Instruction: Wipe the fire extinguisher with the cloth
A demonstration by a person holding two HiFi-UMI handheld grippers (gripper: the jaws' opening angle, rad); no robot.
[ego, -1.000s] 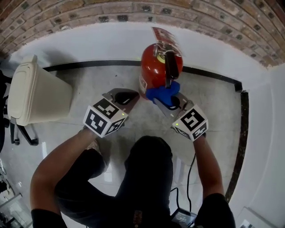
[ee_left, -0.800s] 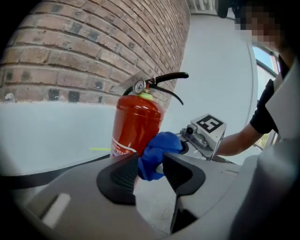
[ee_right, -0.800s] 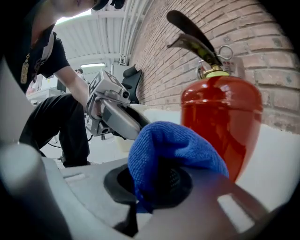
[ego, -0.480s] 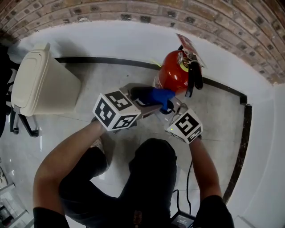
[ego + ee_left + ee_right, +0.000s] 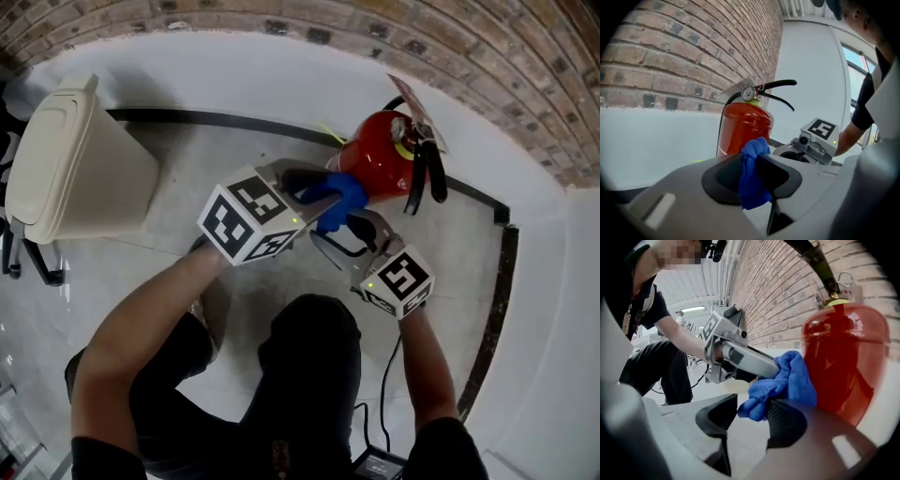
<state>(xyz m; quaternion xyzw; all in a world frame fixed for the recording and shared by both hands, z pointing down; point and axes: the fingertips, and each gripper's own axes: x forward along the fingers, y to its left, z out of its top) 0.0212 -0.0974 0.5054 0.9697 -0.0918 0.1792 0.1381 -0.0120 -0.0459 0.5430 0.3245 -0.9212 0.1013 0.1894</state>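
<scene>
A red fire extinguisher [image 5: 380,161] with black handle and hose stands on the floor by the white wall base. My left gripper [image 5: 323,192] is shut on a bunched blue cloth [image 5: 337,202]; its jaws have just been closing, with the cloth [image 5: 752,176] pressed between the pads, just short of the red cylinder [image 5: 743,126]. My right gripper [image 5: 342,234] sits right below it; its jaws have just been opening. In the right gripper view they stand apart [image 5: 752,420], the cloth [image 5: 787,383] hanging over the right-hand pad, not pinched, beside the extinguisher [image 5: 848,357].
A beige lidded bin [image 5: 66,169] stands at the left. A brick wall [image 5: 469,56] with a white base curves behind the extinguisher. A black strip [image 5: 497,281] borders the tiled floor. A cable [image 5: 389,375] trails by the person's right arm.
The cloth has passed from the right gripper to the left: the left gripper came across and closed on it, and the right jaws opened. Both grippers now sit left of the extinguisher.
</scene>
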